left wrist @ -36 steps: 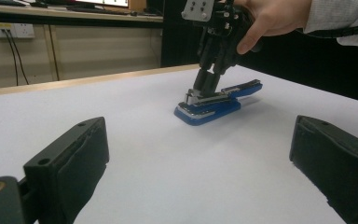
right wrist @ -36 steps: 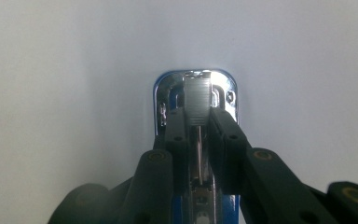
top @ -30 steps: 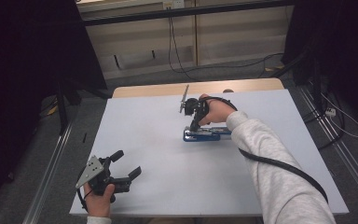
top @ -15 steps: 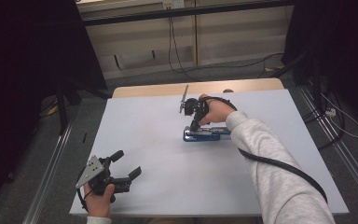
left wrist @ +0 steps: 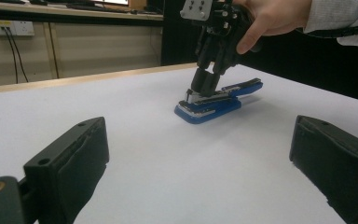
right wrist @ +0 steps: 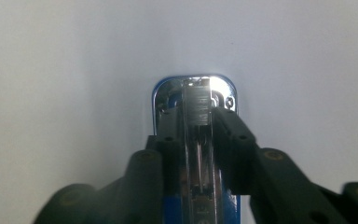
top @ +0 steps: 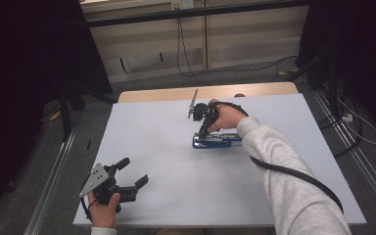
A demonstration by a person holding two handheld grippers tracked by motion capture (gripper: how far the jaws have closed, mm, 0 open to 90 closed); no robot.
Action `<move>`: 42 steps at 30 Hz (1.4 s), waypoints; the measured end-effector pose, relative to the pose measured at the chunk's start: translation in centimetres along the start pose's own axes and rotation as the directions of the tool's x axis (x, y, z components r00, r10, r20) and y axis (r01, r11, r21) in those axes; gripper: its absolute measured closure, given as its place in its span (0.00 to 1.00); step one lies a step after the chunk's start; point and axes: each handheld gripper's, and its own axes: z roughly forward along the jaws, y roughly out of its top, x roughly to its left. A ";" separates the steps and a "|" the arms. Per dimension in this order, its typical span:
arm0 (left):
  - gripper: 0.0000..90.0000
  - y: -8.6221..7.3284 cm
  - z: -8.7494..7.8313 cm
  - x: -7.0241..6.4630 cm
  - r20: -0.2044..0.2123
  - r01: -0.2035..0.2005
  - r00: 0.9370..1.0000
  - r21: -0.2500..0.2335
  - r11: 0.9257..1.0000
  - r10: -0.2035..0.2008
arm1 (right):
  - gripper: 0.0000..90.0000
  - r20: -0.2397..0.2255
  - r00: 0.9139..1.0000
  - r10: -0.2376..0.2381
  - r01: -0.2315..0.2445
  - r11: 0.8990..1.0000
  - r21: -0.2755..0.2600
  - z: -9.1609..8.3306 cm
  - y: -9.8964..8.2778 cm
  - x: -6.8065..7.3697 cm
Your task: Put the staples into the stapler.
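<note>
Here, a blue stapler (top: pixel 217 141) lies flat near the middle of the white surface (top: pixel 176 196), a little toward its far side. The right claw (top: pixel 204 133) points down at the stapler's front end, held by the right hand (top: pixel 226 116) at the end of a grey sleeve (top: pixel 284 171). In the right claw view, its two black jaws press against both sides of the shiny metal strip (right wrist: pixel 199 140) running along the stapler's (right wrist: pixel 193 100) top, closed tight on it. In the left claw view, the stapler (left wrist: pixel 216 100) rests on the surface with the right claw (left wrist: pixel 204 86) gripping its near end from above.

The left claw (top: pixel 133 172) sits at the near left corner of the surface, well apart from the stapler, held by the left hand (top: pixel 105 205). Its jaws are spread wide and hold nothing, with bare surface (left wrist: pixel 191 163) between them.
</note>
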 end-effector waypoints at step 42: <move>0.05 0.7 5.1 -0.6 0.065 0.023 0.997 0.137 0.990 -0.033 | 0.17 0.096 0.901 0.422 -0.350 0.840 -0.414 -4.1 -13.3 3.6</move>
